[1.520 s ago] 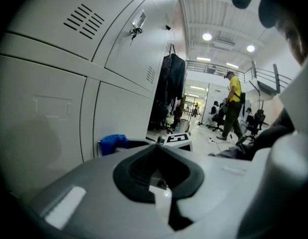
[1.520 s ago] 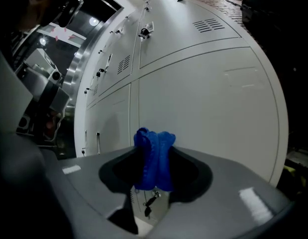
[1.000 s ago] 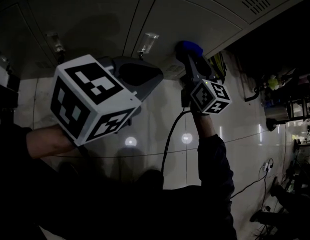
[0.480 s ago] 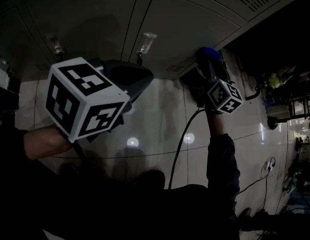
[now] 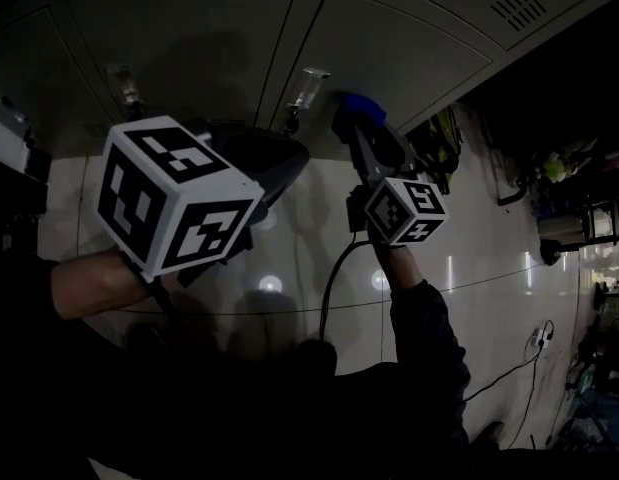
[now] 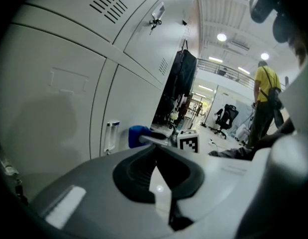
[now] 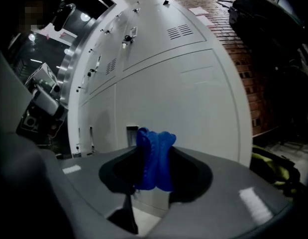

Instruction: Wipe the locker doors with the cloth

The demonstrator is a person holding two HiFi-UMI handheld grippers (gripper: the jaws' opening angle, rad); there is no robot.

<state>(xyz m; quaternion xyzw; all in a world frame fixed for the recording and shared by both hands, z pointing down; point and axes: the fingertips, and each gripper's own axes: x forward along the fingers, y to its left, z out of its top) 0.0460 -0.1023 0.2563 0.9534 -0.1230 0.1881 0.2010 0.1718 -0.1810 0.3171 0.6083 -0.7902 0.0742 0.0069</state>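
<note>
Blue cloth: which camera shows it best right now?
The right gripper view: the cloth sits centre frame, bunched and clamped in the right gripper, before a locker door. The head view shows only a small blue patch at that gripper's tip; the left gripper view catches a blue sliver.

Blue cloth [image 7: 154,158] (bunched) near locker door [image 7: 193,98]

Floor [image 5: 309,218]: pale glossy tiles, spotted with lamp glare.
Far edge: grey lockers [image 5: 189,38] stand along it.
By the lockers' right end: dark bag [image 5: 441,133] with yellow trim (slumped on the tiles).
Right side: thin dark cable [image 5: 504,368] lying loose.
</note>
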